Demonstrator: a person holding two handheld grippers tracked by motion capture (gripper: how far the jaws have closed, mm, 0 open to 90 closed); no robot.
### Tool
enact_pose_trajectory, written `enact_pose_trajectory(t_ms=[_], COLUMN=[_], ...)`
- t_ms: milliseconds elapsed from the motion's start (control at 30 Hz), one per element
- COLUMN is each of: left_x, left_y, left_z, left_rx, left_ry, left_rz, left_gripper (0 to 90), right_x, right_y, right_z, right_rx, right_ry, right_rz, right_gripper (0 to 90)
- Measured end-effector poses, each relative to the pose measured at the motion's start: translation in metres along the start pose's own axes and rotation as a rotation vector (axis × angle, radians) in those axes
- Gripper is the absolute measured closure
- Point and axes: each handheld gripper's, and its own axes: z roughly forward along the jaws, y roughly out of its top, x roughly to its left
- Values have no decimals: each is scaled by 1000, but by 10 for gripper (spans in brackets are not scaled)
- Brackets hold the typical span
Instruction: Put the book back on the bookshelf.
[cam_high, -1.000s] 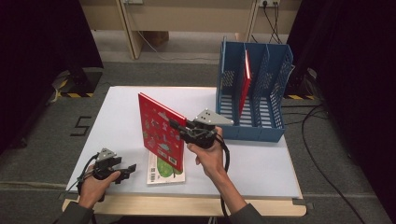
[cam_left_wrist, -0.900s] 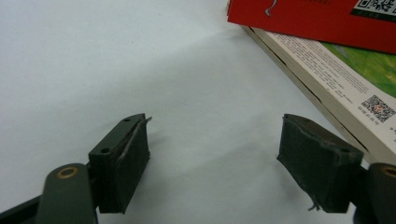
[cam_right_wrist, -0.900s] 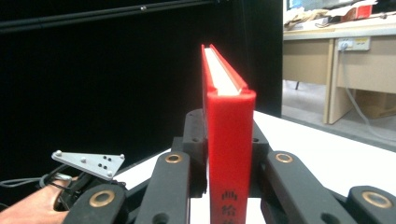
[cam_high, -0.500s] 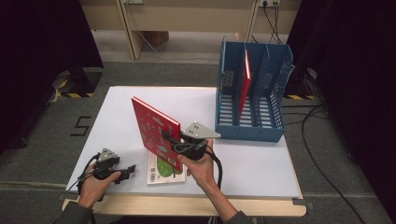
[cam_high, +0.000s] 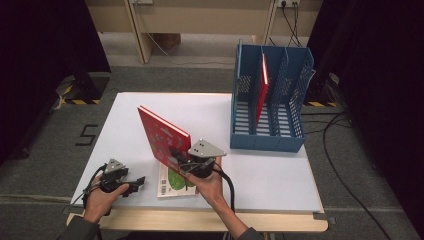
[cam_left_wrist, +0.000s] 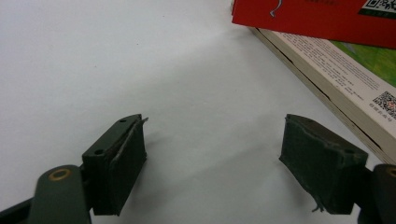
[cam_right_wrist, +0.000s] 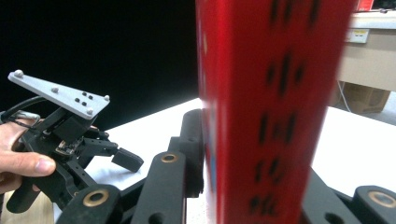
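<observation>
Room: a white counter (cam_high: 125, 120) stood on grey carpet, with dark curtains on both sides and a wooden wall behind.
Right hand: the right hand (cam_high: 210, 186) reached in from the bottom edge, near the middle of the counter's front.
Right tool: the right tool (cam_high: 181, 159) was clenched on the lower edge of a red book (cam_high: 162, 134), holding it on edge and tilted above the counter.
Left hand: the left hand (cam_high: 100, 196) rested at the front left corner of the counter.
Left tool: the left tool (cam_high: 136, 184) lay low over the counter, jaws spread wide with nothing between them.
Flat book: a book with a green cover (cam_high: 172, 182) lay flat under the red book, just beside the left tool.
Rack: a blue file rack (cam_high: 267, 135) stood at the counter's right rear; a second red book (cam_high: 262, 85) stood upright in it, against a middle divider.
</observation>
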Motion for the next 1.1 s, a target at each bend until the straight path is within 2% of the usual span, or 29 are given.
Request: enact_pose_trajectory(t_ms=[333, 367, 433, 767, 1100], left_x=[0, 0, -1, -1, -2], left_y=[0, 0, 0, 0, 0], left_z=[0, 0, 0, 1, 1], left_rx=[-1, -1, -2, -1, 2], left_ry=[3, 3, 3, 7, 7], left_rz=[3, 4, 4, 7, 18], left_gripper=[209, 209, 207, 203, 196], right_x=[-1, 0, 0, -1, -3], right_y=[-13, -15, -18, -23, -31], right_z=[8, 9, 11, 16, 18], right_rx=[-6, -4, -2, -33, -13], right_ry=[8, 11, 14, 21, 27], right_rz=[-6, 10, 6, 15, 13], right_gripper=[745, 745, 745, 737, 745])
